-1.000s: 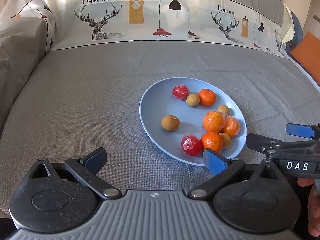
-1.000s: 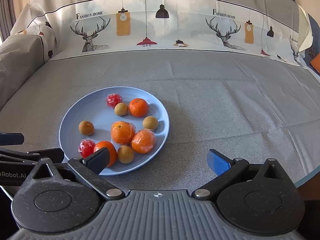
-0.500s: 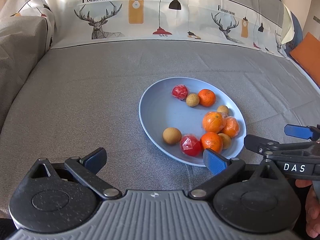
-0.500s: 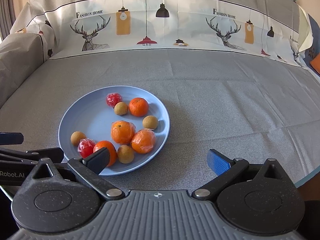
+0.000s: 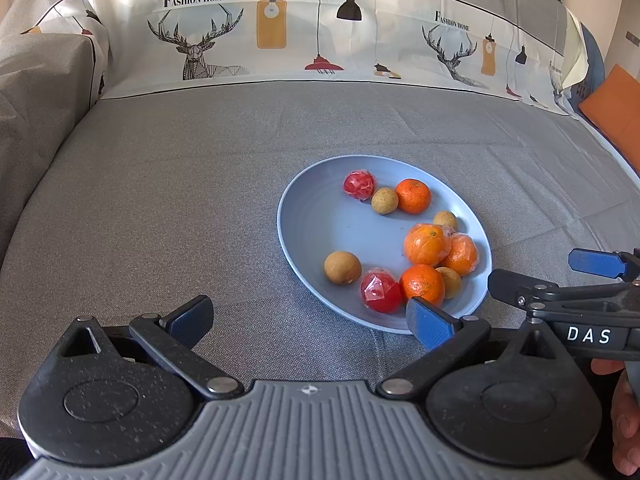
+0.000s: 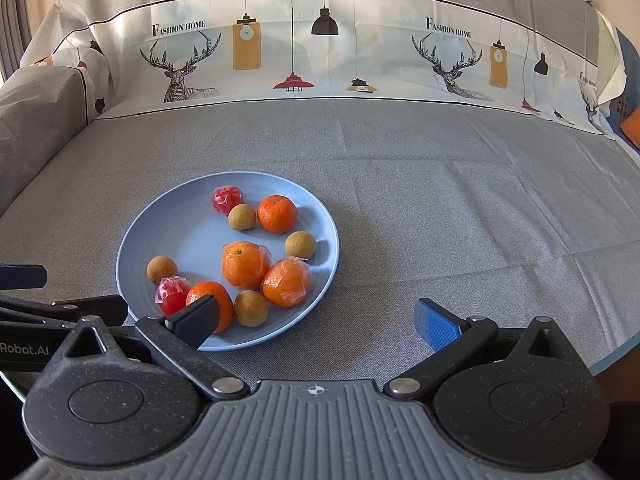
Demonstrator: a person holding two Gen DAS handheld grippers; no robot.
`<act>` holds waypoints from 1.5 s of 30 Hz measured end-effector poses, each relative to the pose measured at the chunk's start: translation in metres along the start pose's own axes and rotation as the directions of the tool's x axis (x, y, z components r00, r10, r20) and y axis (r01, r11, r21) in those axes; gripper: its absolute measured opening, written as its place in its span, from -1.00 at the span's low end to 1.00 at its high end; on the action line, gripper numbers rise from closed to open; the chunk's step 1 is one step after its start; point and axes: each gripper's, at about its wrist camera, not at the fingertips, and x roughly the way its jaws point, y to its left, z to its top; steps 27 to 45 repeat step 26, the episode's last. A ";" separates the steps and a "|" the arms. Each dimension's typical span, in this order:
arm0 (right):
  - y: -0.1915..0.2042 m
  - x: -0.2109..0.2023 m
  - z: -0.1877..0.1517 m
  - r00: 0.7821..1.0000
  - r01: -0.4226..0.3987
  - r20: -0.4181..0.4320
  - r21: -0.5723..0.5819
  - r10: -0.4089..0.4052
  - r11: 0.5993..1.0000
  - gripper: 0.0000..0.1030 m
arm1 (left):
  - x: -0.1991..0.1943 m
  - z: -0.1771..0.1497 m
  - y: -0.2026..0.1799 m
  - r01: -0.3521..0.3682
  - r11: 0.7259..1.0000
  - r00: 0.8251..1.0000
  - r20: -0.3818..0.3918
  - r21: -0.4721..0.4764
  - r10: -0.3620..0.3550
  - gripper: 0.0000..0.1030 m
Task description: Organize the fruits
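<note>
A blue plate (image 5: pixel 316 224) (image 6: pixel 176 224) on the grey cloth holds several oranges, brown longans and two red wrapped fruits. One longan (image 5: pixel 342 267) (image 6: pixel 161 269) lies at the plate's near left rim beside a red fruit (image 5: pixel 380 293) (image 6: pixel 173 294). An orange (image 5: pixel 422 283) (image 6: pixel 208 300) sits next to that. My left gripper (image 5: pixel 308 320) is open and empty, just short of the plate's near rim. My right gripper (image 6: pixel 316 322) is open and empty, at the plate's near right.
A grey cloth covers the table (image 5: pixel 180 200). A printed deer-and-lamp backdrop (image 5: pixel 280 32) rises at the far edge. A draped grey object (image 5: pixel 36 92) stands at the far left. An orange item (image 5: pixel 612 108) lies at the far right.
The lone longan has rolled from the middle left of the plate toward the near rim, ending beside the red fruit. Both grippers have hardly moved.
</note>
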 end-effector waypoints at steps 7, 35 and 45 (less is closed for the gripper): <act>0.000 -0.001 0.000 1.000 0.002 0.002 0.002 -0.002 1.000 0.99 | -0.001 0.001 0.000 0.002 1.000 1.000 0.005 0.000 -0.002 0.99; -0.007 0.014 0.012 1.000 0.002 -0.021 0.074 -0.001 0.997 0.99 | 0.012 0.013 0.001 0.030 0.999 0.999 0.032 -0.012 -0.029 0.99; -0.007 0.014 0.012 1.000 0.002 -0.021 0.074 -0.001 0.997 0.99 | 0.012 0.013 0.001 0.030 0.999 0.999 0.032 -0.012 -0.029 0.99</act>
